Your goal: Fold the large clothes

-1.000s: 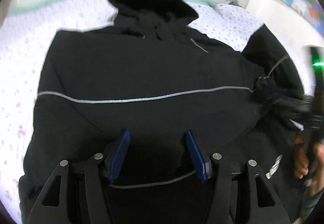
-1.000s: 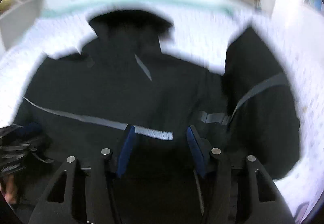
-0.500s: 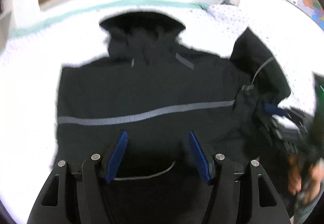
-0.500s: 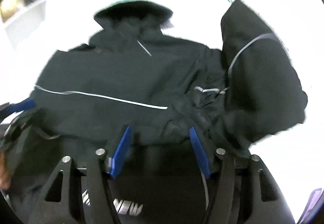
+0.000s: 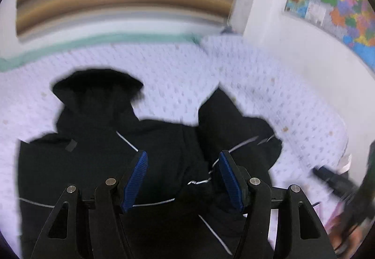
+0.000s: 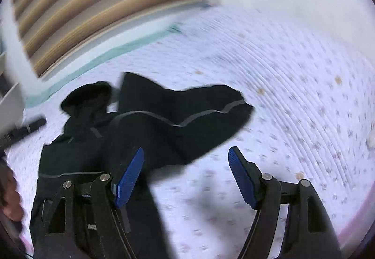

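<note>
matt black cloth jacket (image 5: 93,165) with shiny grey piping lies on a soft printed cotton bedsheet (image 6: 293,95)

Jacket (image 5: 98,165) on bedsheet (image 5: 178,76)

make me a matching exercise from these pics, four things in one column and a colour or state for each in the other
Things:
1. hooded jacket
2. dotted bedsheet
3. left tool
4. wall map

Descriptions:
A. many bright colours
B. open, holding nothing
C. black with thin grey stripes
D. pale lilac

Pairs: 1-C, 2-D, 3-B, 4-A
</note>
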The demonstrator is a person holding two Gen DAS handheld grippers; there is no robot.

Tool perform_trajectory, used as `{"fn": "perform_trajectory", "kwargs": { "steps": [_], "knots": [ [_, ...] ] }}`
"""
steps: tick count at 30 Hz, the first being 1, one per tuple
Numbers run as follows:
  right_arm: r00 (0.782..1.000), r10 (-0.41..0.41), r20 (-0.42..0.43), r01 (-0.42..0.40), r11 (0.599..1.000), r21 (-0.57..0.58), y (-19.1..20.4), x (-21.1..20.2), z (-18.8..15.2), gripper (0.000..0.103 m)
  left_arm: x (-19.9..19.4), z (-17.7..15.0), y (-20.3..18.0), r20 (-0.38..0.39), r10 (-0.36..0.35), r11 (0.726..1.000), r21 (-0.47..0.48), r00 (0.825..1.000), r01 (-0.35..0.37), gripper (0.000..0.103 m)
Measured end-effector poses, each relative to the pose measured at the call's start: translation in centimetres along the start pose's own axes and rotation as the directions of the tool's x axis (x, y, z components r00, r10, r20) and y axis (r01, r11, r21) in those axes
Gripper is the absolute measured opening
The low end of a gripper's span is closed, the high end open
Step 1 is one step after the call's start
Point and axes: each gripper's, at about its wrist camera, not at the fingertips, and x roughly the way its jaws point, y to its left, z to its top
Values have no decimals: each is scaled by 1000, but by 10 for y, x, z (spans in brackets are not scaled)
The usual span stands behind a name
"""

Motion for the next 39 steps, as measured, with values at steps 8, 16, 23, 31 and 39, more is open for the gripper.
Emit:
{"fn": "perform_trajectory", "kwargs": {
  "steps": [8,16,23,31,39],
  "knots": [
    [995,-45,-87,54,992,114,-66,79,11,77,123,-72,45,-101,24,996,-85,995,-32,64],
    [991,63,-121,-22,950,311,-100,154,24,77,116,-85,42,-30,19,999,-41,999,-20,67],
    [983,177,-46,-151,928,340,-100,180,39,36,117,-86,42,-11,19,999,-35,1000,-19,68],
    [979,-143,148,127,985,114,-85,84,59,14,113,-88,41,-7,15,999,-37,1000,-15,68],
    [887,-437,149,389,882,266,-166,14,66,14,111,-87,42,-6,12,999,-37,1000,-13,68]
  ]
}}
